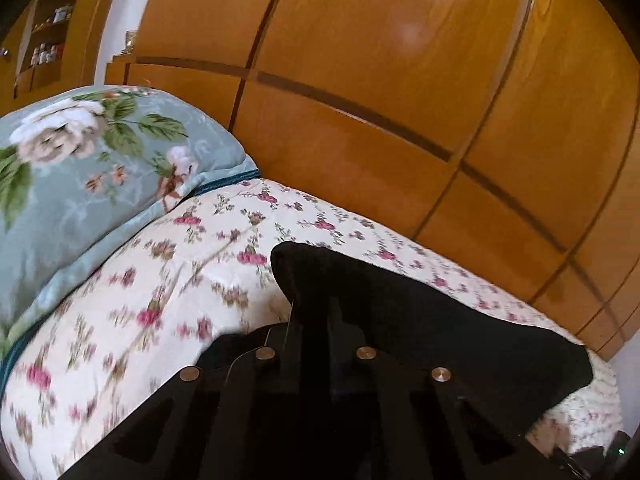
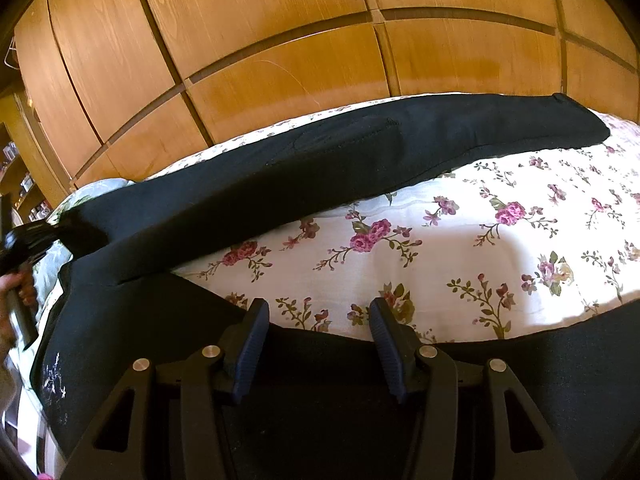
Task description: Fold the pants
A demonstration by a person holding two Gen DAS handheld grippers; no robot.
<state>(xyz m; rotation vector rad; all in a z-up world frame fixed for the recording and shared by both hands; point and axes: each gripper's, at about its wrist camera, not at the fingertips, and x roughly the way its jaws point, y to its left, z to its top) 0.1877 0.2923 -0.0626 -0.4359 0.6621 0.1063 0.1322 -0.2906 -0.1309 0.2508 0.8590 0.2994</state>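
Note:
Black pants lie on a bed with a white floral cover. One leg stretches along the far edge of the bed; another part lies across the near edge under my right gripper, which is open and empty above the fabric. My left gripper is shut on an end of the pants and holds it lifted off the cover. It also shows at the far left of the right wrist view, pinching the fabric.
A wooden wardrobe stands right behind the bed. A folded pale-green floral blanket sits on the bed's left end. Shelves with small items are at the far left.

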